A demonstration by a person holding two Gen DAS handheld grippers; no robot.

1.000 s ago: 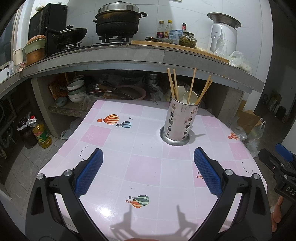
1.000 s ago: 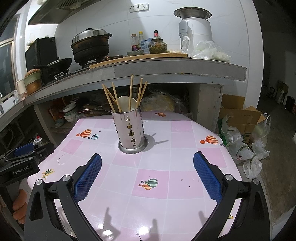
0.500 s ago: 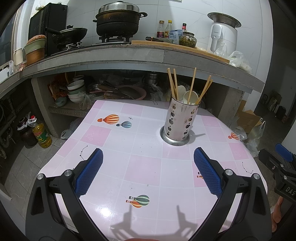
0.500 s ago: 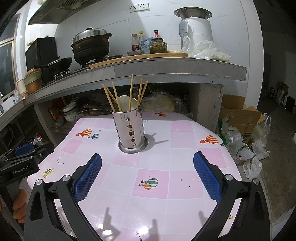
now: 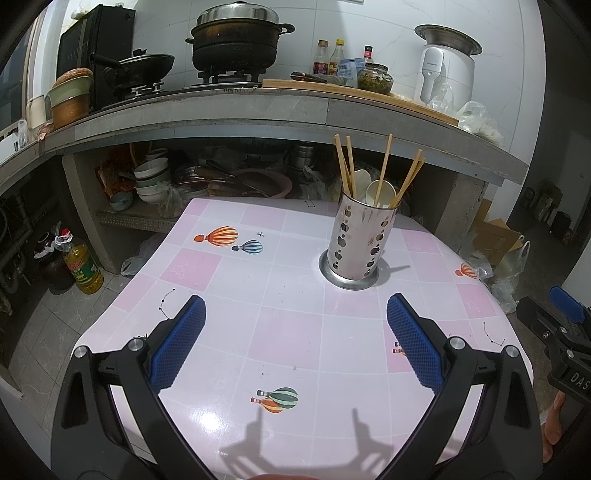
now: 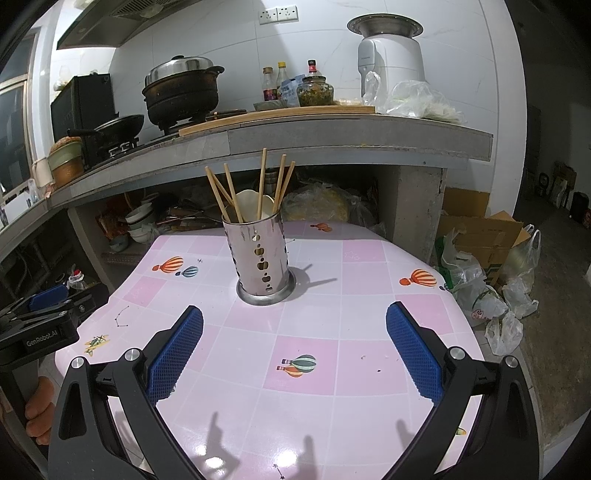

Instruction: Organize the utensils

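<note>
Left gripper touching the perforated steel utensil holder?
Apart. Left wrist view: the open left gripper sits short of the perforated steel utensil holder, bare pink tablecloth between.

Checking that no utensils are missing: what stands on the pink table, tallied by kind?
Thin wooden chopsticks: 5
White spoons: 2
Perforated steel cylinder holder: 1
Total: 8

This is a lived-in home kitchen. A lidded stockpot (image 5: 236,35) and a black wok (image 5: 142,68) sit on a gas stove (image 5: 225,78) against white wall tiles, with sauce bottles (image 5: 330,57) and a white appliance (image 5: 443,70) along the concrete counter (image 5: 258,110). Stacked bowls (image 5: 151,181) crowd the shelf beneath, and a cooking-oil bottle (image 5: 79,266) stands on the tiled floor.
</note>
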